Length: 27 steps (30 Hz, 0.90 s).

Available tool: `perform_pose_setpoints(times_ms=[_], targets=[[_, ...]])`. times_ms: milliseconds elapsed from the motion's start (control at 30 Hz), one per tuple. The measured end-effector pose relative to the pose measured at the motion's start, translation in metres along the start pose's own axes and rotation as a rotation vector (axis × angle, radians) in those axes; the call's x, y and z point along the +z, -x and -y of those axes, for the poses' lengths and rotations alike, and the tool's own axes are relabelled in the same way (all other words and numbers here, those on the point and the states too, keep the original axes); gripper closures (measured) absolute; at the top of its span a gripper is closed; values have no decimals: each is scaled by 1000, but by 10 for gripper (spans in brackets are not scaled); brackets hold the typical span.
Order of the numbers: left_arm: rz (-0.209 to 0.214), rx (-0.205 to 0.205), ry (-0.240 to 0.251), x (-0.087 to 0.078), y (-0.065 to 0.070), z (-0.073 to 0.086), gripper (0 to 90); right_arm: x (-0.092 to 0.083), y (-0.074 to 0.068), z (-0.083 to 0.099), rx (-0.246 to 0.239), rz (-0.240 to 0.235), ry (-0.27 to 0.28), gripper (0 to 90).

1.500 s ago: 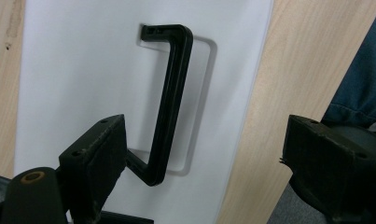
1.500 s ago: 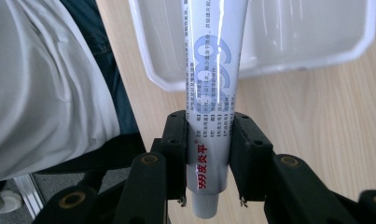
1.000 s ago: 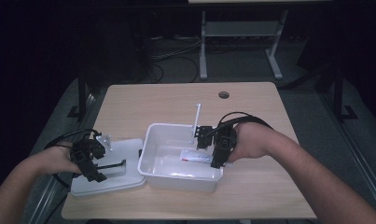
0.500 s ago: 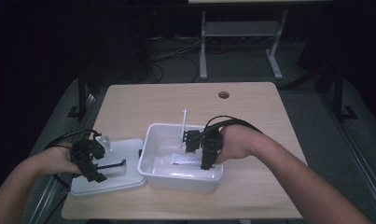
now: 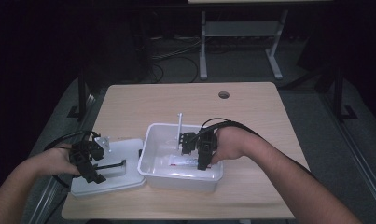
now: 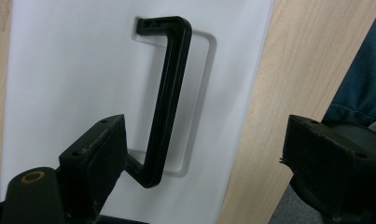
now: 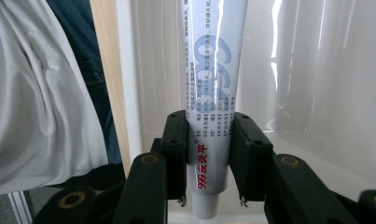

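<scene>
Counting things: you work with one white tub [image 5: 163, 175], one white lid [image 5: 125, 179] with one black handle [image 6: 164, 98], one tube of paste [image 7: 213, 93] and two grippers on one wooden desk [image 5: 176, 100].
Right gripper: your right gripper [image 7: 206, 140] pinches the tube near its capped end, one finger on each flat side, pressing on it.
Left gripper: your left gripper [image 6: 204, 154] hangs over the lid with its fingers spread wide; the handle lies between them, nearer the left finger.
Tube place: you hold it inside the tub, low above the floor, toward the near wall.
Tube axis: in the high view the tube [image 5: 183, 162] lies roughly level, its long axis along the tub's length, running left from your right gripper [image 5: 198, 158].
Right gripper view adds: red and blue print on the tube, its cap end just below the fingers, and the tub's glossy walls.
Left gripper view adds: the handle's bent ends seated in a shallow recess of the lid.
High view adds: the lid lying flat just left of the tub, touching it.
</scene>
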<state>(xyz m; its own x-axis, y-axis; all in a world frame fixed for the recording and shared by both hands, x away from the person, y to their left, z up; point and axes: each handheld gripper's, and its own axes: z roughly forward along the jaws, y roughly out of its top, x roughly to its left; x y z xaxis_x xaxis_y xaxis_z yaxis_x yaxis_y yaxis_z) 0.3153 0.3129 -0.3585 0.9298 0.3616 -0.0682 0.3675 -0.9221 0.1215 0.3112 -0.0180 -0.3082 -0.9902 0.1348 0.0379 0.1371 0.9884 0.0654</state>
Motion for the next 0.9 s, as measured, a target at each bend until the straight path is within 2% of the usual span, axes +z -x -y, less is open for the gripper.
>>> perform_pose_setpoints(times_ms=[200, 300, 333, 367, 500, 900], targets=[[3, 1, 1, 2, 0, 1, 136, 12, 1, -1, -21, 5, -30, 682], [5, -5, 3, 3, 0, 1, 136, 15, 1, -2, -31, 11, -27, 681], [5, -5, 4, 3, 0, 2, 136, 17, 1, -2, -31, 22, -34, 681], [6, -6, 4, 4, 0, 2, 136, 19, 2, -2, -20, 14, -45, 681], [7, -7, 2, 5, 0, 2, 136, 28, 3, -1, -29, 23, -63, 681], [18, -12, -1, 10, 0, 2, 136, 47, 4, 2, -37, 27, -35, 681]])
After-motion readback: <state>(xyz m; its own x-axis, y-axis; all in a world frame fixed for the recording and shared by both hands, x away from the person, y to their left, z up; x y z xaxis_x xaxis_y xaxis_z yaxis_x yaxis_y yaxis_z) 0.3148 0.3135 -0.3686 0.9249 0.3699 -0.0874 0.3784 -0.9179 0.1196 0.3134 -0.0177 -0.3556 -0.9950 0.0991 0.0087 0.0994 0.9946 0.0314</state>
